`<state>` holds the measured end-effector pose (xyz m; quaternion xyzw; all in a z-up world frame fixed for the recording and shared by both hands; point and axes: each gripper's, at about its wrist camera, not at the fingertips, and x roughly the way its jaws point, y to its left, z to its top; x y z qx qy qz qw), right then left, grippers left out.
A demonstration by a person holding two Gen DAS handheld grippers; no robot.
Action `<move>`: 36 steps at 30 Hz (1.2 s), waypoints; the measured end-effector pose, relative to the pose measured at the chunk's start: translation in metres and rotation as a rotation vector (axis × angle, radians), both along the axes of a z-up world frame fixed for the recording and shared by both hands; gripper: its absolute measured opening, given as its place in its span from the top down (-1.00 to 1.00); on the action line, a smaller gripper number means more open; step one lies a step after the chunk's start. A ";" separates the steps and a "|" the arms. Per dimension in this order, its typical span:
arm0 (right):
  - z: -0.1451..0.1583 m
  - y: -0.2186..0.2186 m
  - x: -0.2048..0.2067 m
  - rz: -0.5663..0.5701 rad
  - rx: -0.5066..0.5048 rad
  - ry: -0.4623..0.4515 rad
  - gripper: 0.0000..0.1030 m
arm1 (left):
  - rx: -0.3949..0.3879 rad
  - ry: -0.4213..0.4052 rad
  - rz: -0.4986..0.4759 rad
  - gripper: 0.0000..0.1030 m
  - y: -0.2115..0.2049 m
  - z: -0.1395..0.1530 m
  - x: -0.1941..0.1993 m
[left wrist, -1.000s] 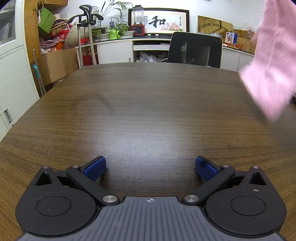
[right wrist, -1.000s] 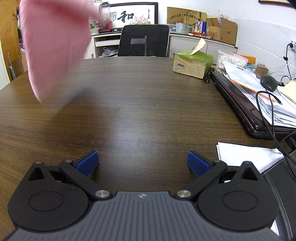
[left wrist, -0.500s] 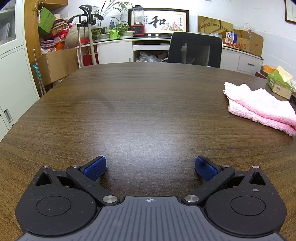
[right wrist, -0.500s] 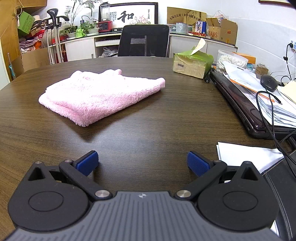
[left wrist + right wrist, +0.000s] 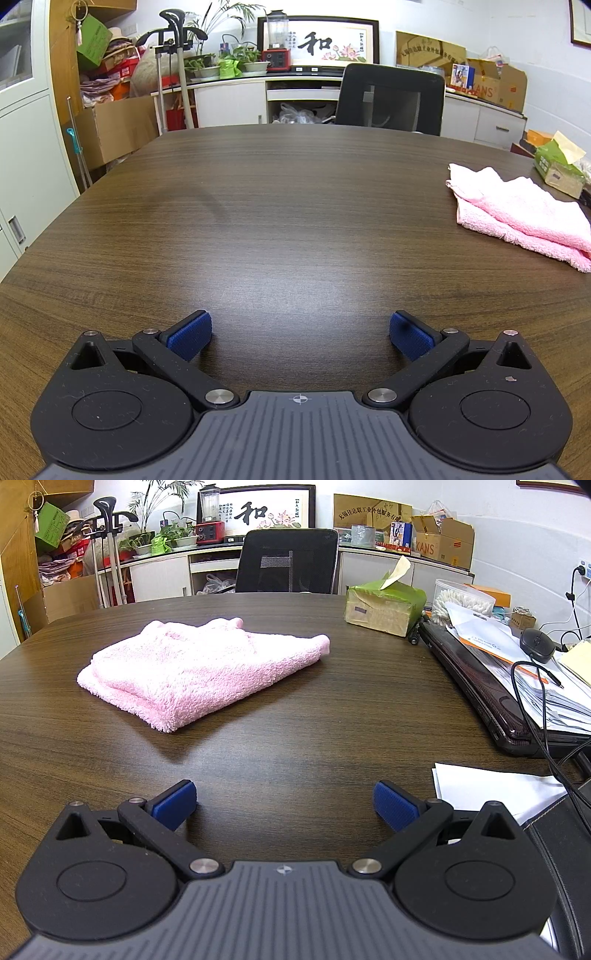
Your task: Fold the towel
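Fluffy pink towel lies loosely doubled, crooked, on dark wood table. Left claw & right claw near it, both wide apart, empty. Neat fold not yet done.

"和" on framed calligraphy; "KANS" on cardboard box.

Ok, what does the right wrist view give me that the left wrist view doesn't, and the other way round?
Only the right wrist view shows the whole pink towel, loosely doubled, plus the laptop, stacked papers, mouse and white sheet along the table's right side. Only the left wrist view shows the grey cabinet and the bare left half of the table; its towel is cut off at the frame edge. Both show the tissue pack, black chair, and the left gripper and right gripper open and empty.
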<state>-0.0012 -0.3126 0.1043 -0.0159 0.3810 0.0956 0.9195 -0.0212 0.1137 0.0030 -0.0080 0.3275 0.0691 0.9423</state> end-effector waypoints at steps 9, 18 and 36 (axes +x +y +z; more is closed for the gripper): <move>0.000 0.000 0.000 0.000 0.000 0.000 -1.00 | 0.001 0.000 0.000 -1.00 0.000 0.000 0.000; 0.000 0.000 0.000 0.000 0.000 0.000 -1.00 | 0.001 0.000 0.000 -1.00 -0.001 0.000 -0.001; 0.001 -0.007 -0.003 0.051 0.002 0.004 -1.00 | 0.001 0.000 0.002 -1.00 -0.002 -0.001 -0.002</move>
